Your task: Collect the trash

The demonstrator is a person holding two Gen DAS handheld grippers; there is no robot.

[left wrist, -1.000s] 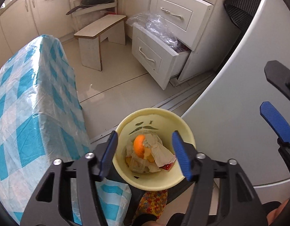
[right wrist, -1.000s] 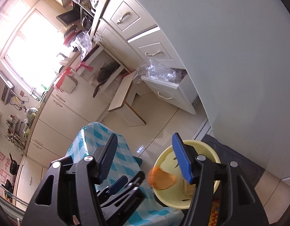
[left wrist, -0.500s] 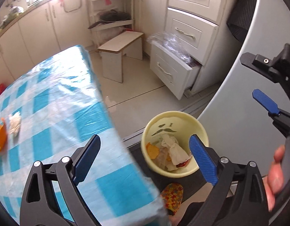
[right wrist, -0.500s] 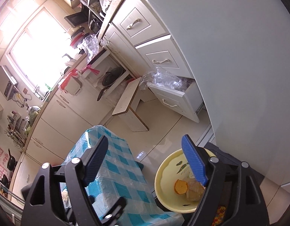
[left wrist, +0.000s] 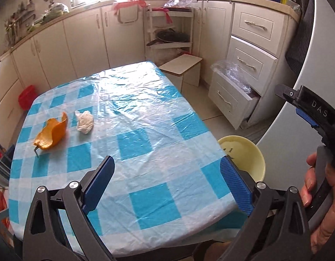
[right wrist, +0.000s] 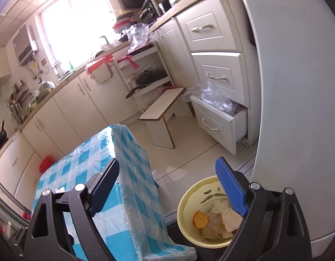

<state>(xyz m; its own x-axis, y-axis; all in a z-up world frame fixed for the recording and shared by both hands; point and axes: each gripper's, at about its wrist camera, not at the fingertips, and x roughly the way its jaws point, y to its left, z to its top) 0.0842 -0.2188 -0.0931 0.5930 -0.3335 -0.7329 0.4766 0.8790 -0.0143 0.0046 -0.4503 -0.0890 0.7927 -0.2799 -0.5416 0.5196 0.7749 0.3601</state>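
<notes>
Left gripper (left wrist: 165, 182) wide open, empty, above the checked table (left wrist: 145, 117). Right gripper (right wrist: 167, 187) still opening, empty, above the yellow bin (right wrist: 189, 198). Orange peel (left wrist: 51, 133) and tissue wad (left wrist: 85, 121) lie at ten o'clock, likely next pickups.

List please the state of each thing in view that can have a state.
Left gripper: open, empty.
Right gripper: jaws opening, nothing between them.
Yellow bin: holds peel and tissue.
Orange peel: lying on the table.
Crumpled tissue: lying on the table beside the peel.
Bottom drawer: pulled open.
</notes>
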